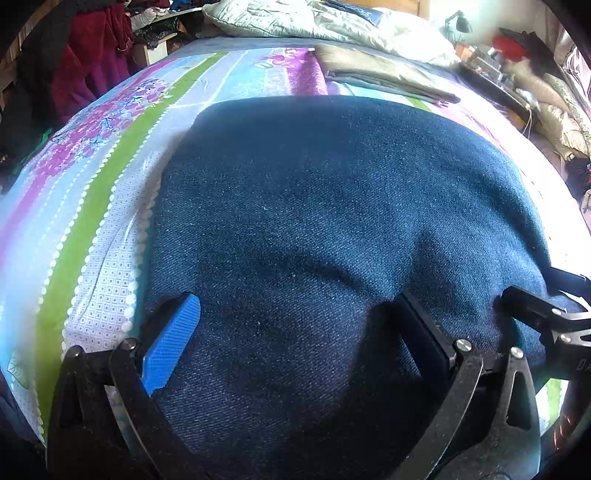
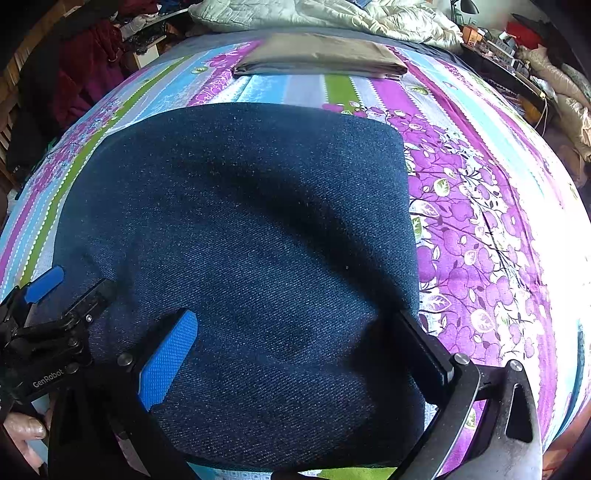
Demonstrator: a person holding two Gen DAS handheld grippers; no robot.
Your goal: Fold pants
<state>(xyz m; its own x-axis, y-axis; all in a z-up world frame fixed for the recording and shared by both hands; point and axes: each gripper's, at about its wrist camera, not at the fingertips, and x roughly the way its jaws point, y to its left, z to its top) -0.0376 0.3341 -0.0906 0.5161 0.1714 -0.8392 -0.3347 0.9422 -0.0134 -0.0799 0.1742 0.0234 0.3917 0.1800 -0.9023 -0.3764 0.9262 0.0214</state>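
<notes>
Dark blue denim pants (image 1: 332, 206) (image 2: 236, 221) lie folded into a thick rectangle on the striped, flowered bedsheet (image 1: 92, 192) (image 2: 480, 206). In the left wrist view my left gripper (image 1: 299, 321) stands wide open low over the near edge of the denim, blue pad (image 1: 170, 343) by the pants' left side. My right gripper (image 2: 295, 336) is also wide open over the near right part, its black finger (image 2: 424, 343) at the right edge. Each view shows the other gripper, the right gripper (image 1: 546, 295) and the left gripper (image 2: 70, 291), alongside, open. Neither holds fabric.
A folded khaki cloth (image 1: 380, 70) (image 2: 317, 59) lies beyond the pants, with a pale quilt (image 1: 314, 18) behind it. Dark red clothing (image 1: 88, 66) hangs at the left. A cluttered shelf (image 2: 509, 55) runs along the right. A person's hand (image 2: 26, 428) shows bottom left.
</notes>
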